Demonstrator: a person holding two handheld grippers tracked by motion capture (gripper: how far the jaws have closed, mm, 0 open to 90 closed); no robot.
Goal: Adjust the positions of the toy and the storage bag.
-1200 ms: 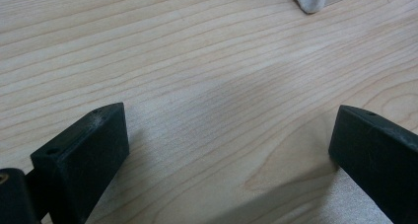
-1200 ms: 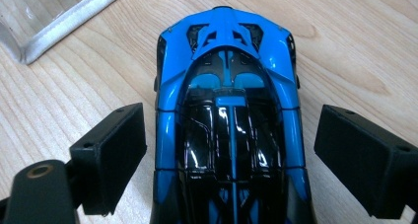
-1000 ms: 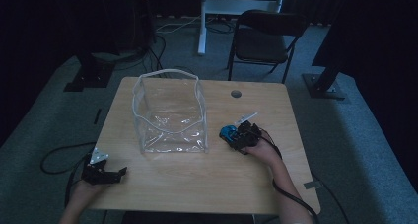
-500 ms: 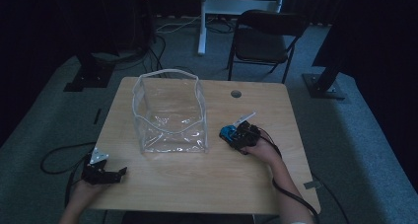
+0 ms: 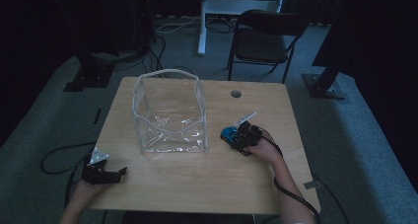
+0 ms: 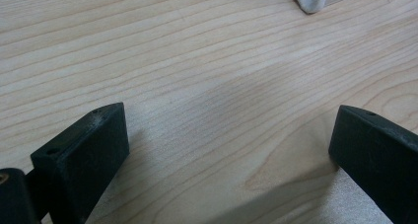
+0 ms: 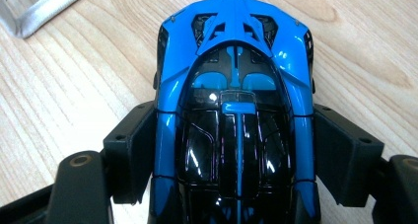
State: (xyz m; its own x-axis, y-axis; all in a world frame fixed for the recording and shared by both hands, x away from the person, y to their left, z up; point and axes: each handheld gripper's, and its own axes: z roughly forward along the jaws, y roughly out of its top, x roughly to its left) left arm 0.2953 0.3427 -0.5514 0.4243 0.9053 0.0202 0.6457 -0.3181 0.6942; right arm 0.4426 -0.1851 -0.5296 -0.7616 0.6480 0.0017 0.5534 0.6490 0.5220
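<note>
Left tongs [image 5: 120, 172] sit at the desk [image 5: 197, 184] near-left corner, well left and in front of the bag [image 5: 170, 113]. Jaws wide apart, nothing between them, just bare wood in the left gripper view [image 6: 226, 130]. A bag corner shows at the top of that view, well off.

Bag: clear plastic, white rim, stands open on the desk. Walls look soft and creased.

Car [image 7: 234, 115], blue and black toy, rests on the desk just right of the bag's near-right corner. Right tongs [image 7: 234, 150] have just been closing, and the car is between them. In the right gripper view both pads [image 7: 133, 150] sit flat against the car's sides around mid-body, so I read it as clamped on the car. From the high view the right tongs [image 5: 235, 136] point at the bag with the car at the tips.

Risks, judged:
1. Car shell is glossy and curved, pads are flat. Weak squeeze and it could slip or pivot nose-down on lifting.
2. Grip sits rear of centre, and the nose sticks well past the pads. That makes a swing or tilt more likely.
3. If the car goes to the bag, the rim is high and floppy. A low carry could snag it and knock the bag over or push it left.
4. Left tongs are far off, so nothing steadies the bag.
5. A high release could bounce or tip the bag.
</note>
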